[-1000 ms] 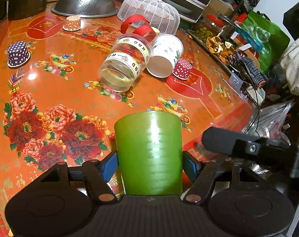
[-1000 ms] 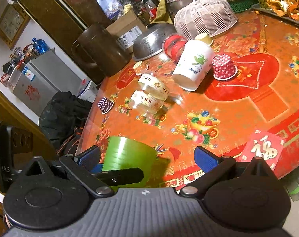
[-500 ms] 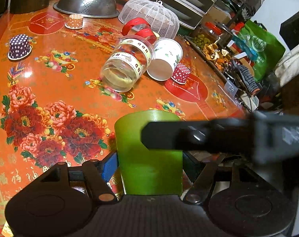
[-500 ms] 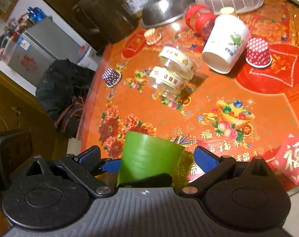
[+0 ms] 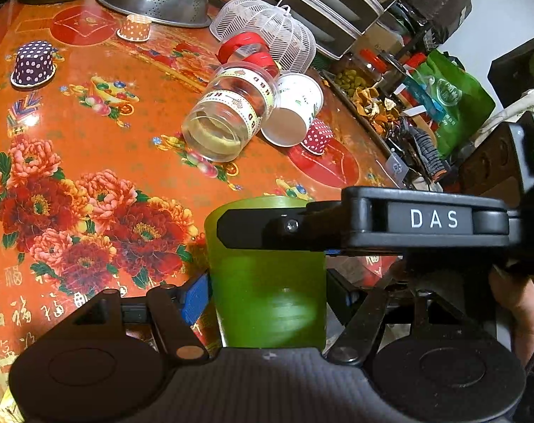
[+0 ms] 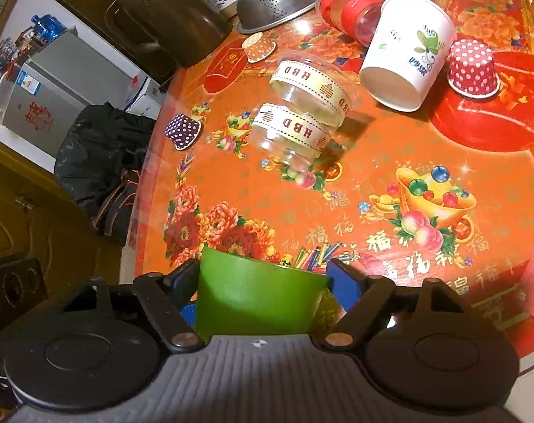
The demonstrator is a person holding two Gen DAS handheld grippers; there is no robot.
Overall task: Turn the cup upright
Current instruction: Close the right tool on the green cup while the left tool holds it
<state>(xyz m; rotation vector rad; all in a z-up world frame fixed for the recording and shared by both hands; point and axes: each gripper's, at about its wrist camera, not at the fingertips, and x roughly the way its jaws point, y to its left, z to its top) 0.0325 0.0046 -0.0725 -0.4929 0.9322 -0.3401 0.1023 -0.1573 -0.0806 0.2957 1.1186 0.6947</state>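
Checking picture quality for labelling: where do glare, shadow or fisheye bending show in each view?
Left wrist: bright glare patch on the green cup, table edges bowed. Right wrist: cup evenly lit, clear jar casts a shadow rightward, room edges curve strongly.

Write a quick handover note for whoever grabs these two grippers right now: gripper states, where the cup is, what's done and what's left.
Left gripper: shut on the green cup, held at the near table edge.
Right gripper: around the same cup, jaws at its sides; firm grip not confirmed.
Cup: looks wider at its far end; opening not visible, so orientation is unconfirmed.
Done: cup picked and presented between both grippers.
Left: likely hand over, turn it mouth-up, set it on the table.
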